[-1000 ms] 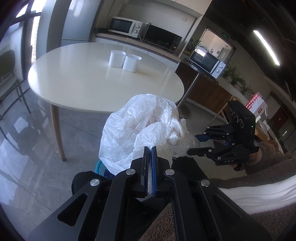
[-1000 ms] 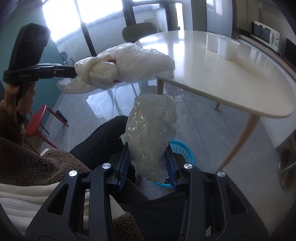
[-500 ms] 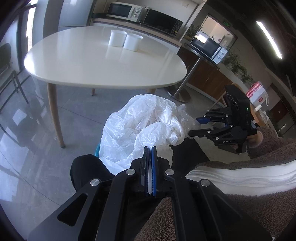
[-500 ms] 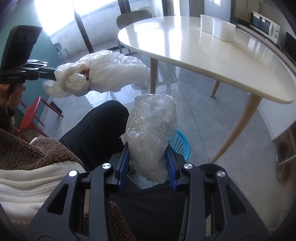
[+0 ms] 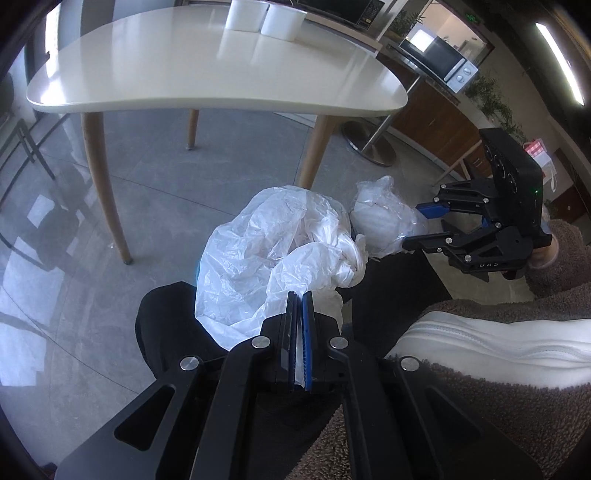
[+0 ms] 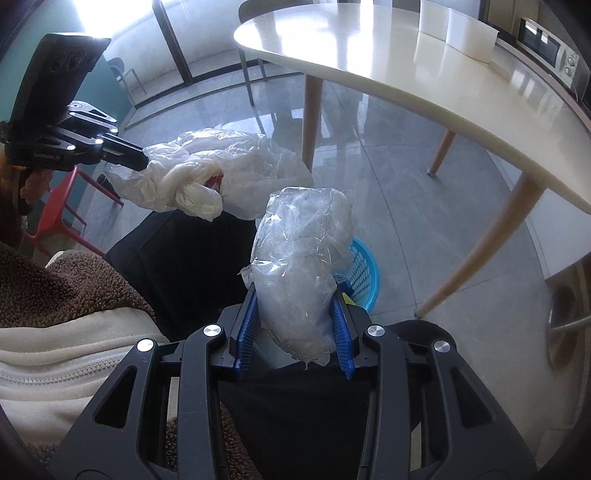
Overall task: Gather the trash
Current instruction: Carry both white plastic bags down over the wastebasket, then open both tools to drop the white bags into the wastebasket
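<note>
My left gripper [image 5: 299, 299] is shut on a crumpled white plastic bag [image 5: 266, 251] and holds it in the air over dark-trousered knees; the bag also shows in the right wrist view [image 6: 221, 170]. My right gripper [image 6: 295, 306] is shut on a clear plastic wrap bundle [image 6: 303, 258], seen from the left wrist view [image 5: 384, 225] just right of the white bag. A blue plastic basket [image 6: 362, 273] stands on the floor below, mostly hidden behind the bundle.
A cream oval table [image 5: 221, 70] on wooden legs [image 5: 103, 184] stands ahead, with two white containers [image 5: 262, 16] on it. Grey tiled floor [image 5: 55, 258] lies below. A red stool [image 6: 62, 218] and a chair [image 6: 255, 74] stand beyond.
Both grippers have dropped lower, below the tabletop's level, still holding their plastic. The blue basket shows larger under the right gripper.
</note>
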Demonstrator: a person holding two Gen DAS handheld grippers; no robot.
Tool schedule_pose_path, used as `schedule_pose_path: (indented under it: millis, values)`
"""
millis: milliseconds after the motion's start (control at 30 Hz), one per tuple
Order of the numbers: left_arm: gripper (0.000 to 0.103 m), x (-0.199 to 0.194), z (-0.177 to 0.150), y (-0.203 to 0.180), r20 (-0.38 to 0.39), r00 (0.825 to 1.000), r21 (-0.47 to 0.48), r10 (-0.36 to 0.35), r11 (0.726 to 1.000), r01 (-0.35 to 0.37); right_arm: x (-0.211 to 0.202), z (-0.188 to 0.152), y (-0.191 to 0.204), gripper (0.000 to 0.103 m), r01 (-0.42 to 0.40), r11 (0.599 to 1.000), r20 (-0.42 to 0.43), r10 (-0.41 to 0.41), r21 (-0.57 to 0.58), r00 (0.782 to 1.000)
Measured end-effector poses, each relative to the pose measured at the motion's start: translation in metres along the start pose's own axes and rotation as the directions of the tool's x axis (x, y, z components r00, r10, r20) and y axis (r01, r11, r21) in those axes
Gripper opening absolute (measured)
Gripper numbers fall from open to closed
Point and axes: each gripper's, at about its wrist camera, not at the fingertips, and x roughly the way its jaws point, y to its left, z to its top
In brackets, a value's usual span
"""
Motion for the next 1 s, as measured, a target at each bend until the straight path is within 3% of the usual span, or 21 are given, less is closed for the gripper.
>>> schedule_pose_path:
  millis: [400,700,833,867,900,933,1000]
  values:
    - [0.002,0.046,0.022,0.011,-0.123,0.991,0.007,0.045,0.999,-0.045,0.050,0.016,-0.016,0.035,0.000,1.000,-0.128,-0.001,-0.007,0.992]
    - [0.002,0.091,0.044,0.019,-0.234,0.965,0.063,0.118,0.992,-0.107,0.098,0.034,-0.033,0.036,-0.004,1.000,-0.208,0.005,0.001,0.978]
    - [0.003,0.111,0.053,0.017,-0.266,0.956,0.090,0.127,0.990,-0.107,0.118,0.043,-0.038,0.043,-0.026,1.000,-0.218,0.027,0.009,0.975]
    - [0.014,0.116,0.054,0.015,-0.273,0.953,0.103,0.129,0.989,-0.104,0.122,0.045,-0.038,0.048,-0.030,1.000,-0.221,0.031,0.006,0.975]
    - [0.032,0.119,0.055,0.014,-0.282,0.952,0.108,0.121,0.990,-0.093,0.124,0.045,-0.039,0.066,-0.025,1.000,-0.216,0.024,0.001,0.976]
    - [0.090,0.121,0.055,0.013,-0.281,0.952,0.106,0.125,0.990,-0.098,0.125,0.045,-0.039,0.096,-0.008,1.000,-0.211,0.007,-0.004,0.978]
    - [0.097,0.118,0.051,0.013,-0.269,0.955,0.108,0.121,0.990,-0.095,0.127,0.043,-0.039,0.094,-0.006,1.000,-0.211,0.002,-0.017,0.977]
